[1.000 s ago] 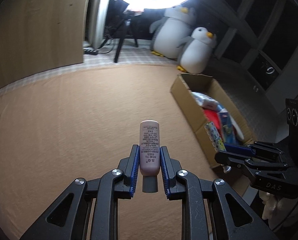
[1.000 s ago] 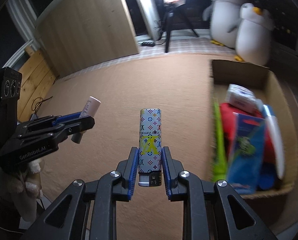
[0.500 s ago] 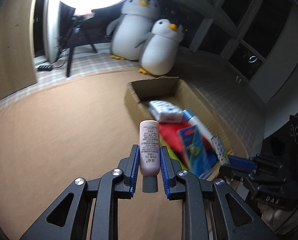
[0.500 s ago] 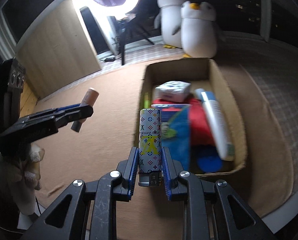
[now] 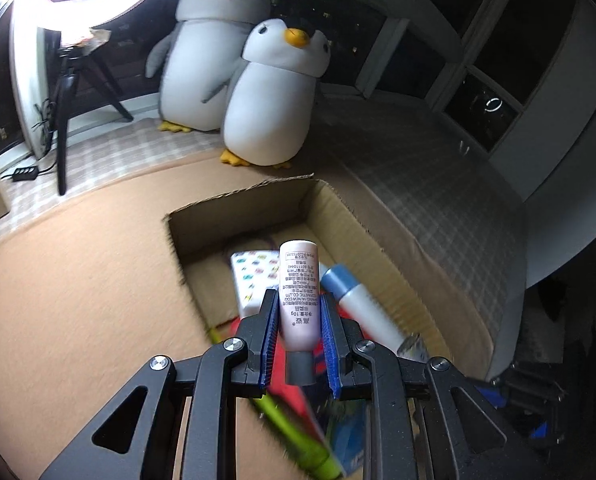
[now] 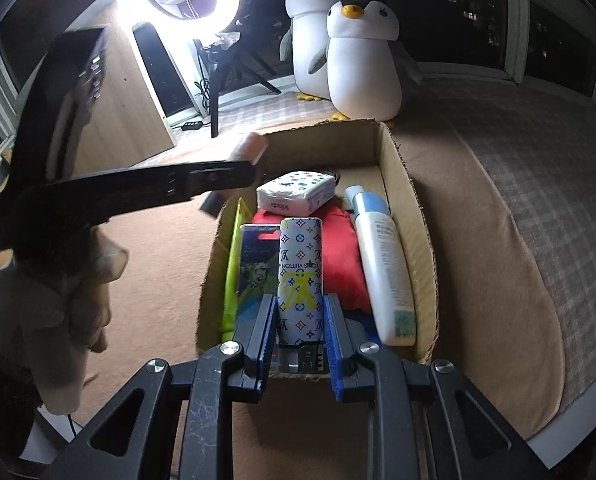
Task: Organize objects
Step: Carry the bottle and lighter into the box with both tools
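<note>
Both grippers carry their loads over the box, ready to drop them in.

The left gripper [image 5: 298,336] has its jaws closed on a pink tube [image 5: 299,292], cap end toward the camera, held above the far half of the cardboard box [image 6: 414,216]. The right gripper [image 6: 300,336] has its jaws closed on a patterned lighter [image 6: 300,276], held over the box's near end. Inside lie a tissue pack [image 6: 295,194], a white bottle [image 6: 384,272], a red pouch [image 6: 344,264], a blue card [image 6: 255,272] and a green strip [image 6: 231,276]. The step in hand looks like delivery; next, each gripper likely needs lowering toward a free gap before the jaws part, keeping the two grippers from colliding.
</note>
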A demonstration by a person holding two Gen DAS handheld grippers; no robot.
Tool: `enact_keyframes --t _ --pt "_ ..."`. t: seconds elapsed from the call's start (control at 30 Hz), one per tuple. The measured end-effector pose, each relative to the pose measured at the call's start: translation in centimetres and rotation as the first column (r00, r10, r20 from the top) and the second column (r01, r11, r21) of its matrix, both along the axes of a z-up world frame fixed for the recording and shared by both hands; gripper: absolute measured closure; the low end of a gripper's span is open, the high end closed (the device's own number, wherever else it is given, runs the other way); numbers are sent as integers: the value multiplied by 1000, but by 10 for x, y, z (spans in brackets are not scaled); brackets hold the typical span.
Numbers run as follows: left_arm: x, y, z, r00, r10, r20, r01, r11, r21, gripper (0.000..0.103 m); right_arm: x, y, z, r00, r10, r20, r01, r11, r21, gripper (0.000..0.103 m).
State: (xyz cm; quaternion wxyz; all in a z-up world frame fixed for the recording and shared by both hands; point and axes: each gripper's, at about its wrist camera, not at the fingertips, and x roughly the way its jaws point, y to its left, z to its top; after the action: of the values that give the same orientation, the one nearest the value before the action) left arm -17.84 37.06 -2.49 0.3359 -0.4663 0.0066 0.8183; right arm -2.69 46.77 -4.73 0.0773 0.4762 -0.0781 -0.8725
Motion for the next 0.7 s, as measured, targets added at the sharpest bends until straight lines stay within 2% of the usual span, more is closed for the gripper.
enact_keyframes --t 0.17,0.23,0.3,0.33,0.37,0.7 --pt "-15 23 -5 1000 -18 -5 18 1000 -10 81 -6 7 -3 1000 -8 3 8 1000 6 82" --pt "-18 28 -6 1000 -27 -4 27 1000 -5 77 -7 9 -3 1000 -7 0 7 1000 14 81" --pt "-19 30 -4 1000 -22 -14 22 1000 -5 45 -7 9 -2 1000 -8 -6 8 1000 20 69" --pt "-20 30 -3 999 -14 -30 14 1000 -3 41 -7 10 -1 1000 -11 -12 12 1000 22 56" --pt "-20 30 -2 999 -10 -37 10 1000 -4 40 -6 11 1 1000 -14 -22 15 1000 23 50" --pt "-22 13 -3 1000 15 -23 -15 1000 -7 37 -7 10 2 999 -30 -17 30 999 21 45"
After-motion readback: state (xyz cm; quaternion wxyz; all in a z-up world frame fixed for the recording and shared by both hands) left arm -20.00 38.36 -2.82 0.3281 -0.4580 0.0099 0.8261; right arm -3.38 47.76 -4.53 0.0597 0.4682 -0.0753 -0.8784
